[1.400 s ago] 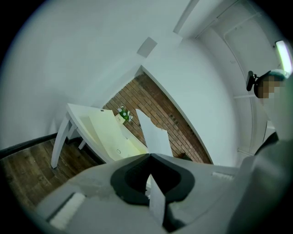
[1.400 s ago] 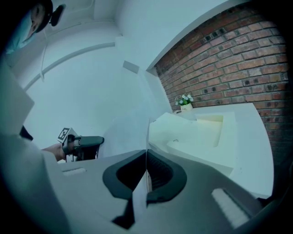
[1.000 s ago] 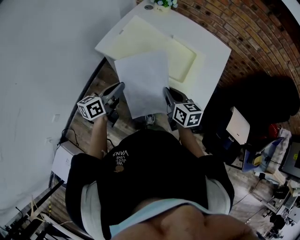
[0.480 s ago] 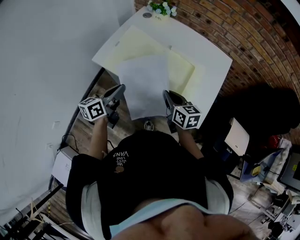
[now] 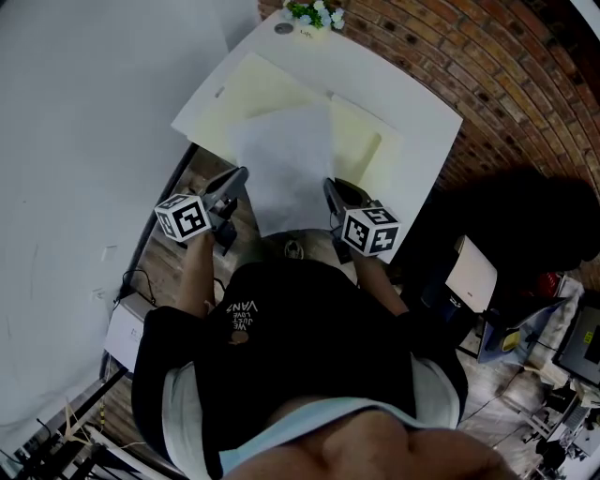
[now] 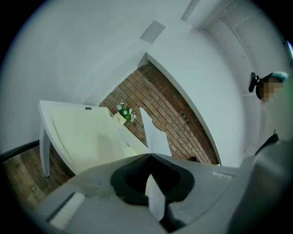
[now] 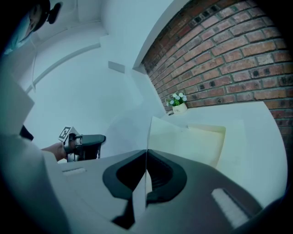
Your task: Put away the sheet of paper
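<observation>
A white sheet of paper (image 5: 284, 167) hangs flat between my two grippers, its far half over the white table (image 5: 422, 112) and a pale cream tray (image 5: 361, 141) lying on it. My left gripper (image 5: 238, 178) is shut on the sheet's left edge and my right gripper (image 5: 329, 187) on its right edge. The left gripper view shows the paper (image 6: 152, 135) edge-on, pinched between the closed jaws (image 6: 149, 155), with the tray (image 6: 82, 132) beyond. In the right gripper view the sheet (image 7: 137, 123) runs out of the closed jaws (image 7: 146, 151) toward the left gripper (image 7: 84, 141).
A small potted plant (image 5: 314, 13) and a round disc (image 5: 283, 28) sit at the table's far corner. A brick wall (image 5: 506, 84) lies behind the table, a white wall (image 5: 84, 122) to the left. Dark furniture and clutter (image 5: 525, 281) stand to the right.
Both grippers have carried the sheet forward together, so that more of it now covers the cream tray on the table. Both grips are unchanged.
</observation>
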Motion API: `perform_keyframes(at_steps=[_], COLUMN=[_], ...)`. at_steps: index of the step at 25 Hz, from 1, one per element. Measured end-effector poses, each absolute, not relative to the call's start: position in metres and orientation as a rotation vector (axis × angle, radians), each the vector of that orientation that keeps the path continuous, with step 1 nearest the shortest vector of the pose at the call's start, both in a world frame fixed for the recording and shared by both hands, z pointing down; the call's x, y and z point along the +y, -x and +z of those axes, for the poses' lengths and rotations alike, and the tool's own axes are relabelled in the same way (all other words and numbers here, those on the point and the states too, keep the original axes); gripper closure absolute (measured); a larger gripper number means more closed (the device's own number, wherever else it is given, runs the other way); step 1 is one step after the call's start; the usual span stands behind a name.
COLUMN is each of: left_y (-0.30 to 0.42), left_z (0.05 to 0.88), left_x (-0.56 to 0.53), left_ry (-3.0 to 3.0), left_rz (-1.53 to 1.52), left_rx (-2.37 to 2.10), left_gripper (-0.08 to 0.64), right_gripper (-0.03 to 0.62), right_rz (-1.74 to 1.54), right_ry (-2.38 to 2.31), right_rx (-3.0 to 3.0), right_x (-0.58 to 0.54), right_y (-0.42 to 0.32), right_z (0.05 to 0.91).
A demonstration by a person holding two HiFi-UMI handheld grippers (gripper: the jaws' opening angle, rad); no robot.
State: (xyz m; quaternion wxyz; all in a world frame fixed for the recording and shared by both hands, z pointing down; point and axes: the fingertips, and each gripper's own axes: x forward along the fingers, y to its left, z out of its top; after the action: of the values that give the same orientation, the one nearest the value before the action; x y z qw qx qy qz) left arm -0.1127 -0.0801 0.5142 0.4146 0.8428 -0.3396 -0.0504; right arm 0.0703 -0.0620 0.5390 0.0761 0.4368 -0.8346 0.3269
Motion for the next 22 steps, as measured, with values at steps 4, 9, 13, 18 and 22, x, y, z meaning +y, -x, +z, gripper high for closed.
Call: perform_keyframes(at_steps=[4, 9, 13, 18, 22], left_y=[0.106, 0.099, 0.099, 0.096, 0.098], left_z=[0.516, 0.517, 0.515, 0.512, 0.509], left_x=[-0.09, -0.108, -0.13, -0.155, -0.179], left_ry=[-2.12, -2.139, -2.164, -2.188, -2.209], left_rz=[-0.106, -0.068, -0.038, 0.005, 0.039], left_rx=[-0.824, -0.764, -0.7, -0.611, -0.546], left_gripper=[0.561, 0.56, 0.561, 0.561, 0.561], right_gripper=[0.591, 0.591, 0.591, 0.591, 0.591], right_rz=[1.008, 1.037, 1.051, 1.058, 1.066], right_ry=[-1.341, -1.407, -1.492, -1.578, -1.656], right_rx=[-2.486, -2.461, -2.428, -2.384, -2.352], right_x=[-0.066, -0.071, -0.08, -0.092, -0.107], right_y=[-0.074, -0.077, -0.075, -0.07, -0.064], right_z=[0.543, 0.547, 0.547, 0.547, 0.546])
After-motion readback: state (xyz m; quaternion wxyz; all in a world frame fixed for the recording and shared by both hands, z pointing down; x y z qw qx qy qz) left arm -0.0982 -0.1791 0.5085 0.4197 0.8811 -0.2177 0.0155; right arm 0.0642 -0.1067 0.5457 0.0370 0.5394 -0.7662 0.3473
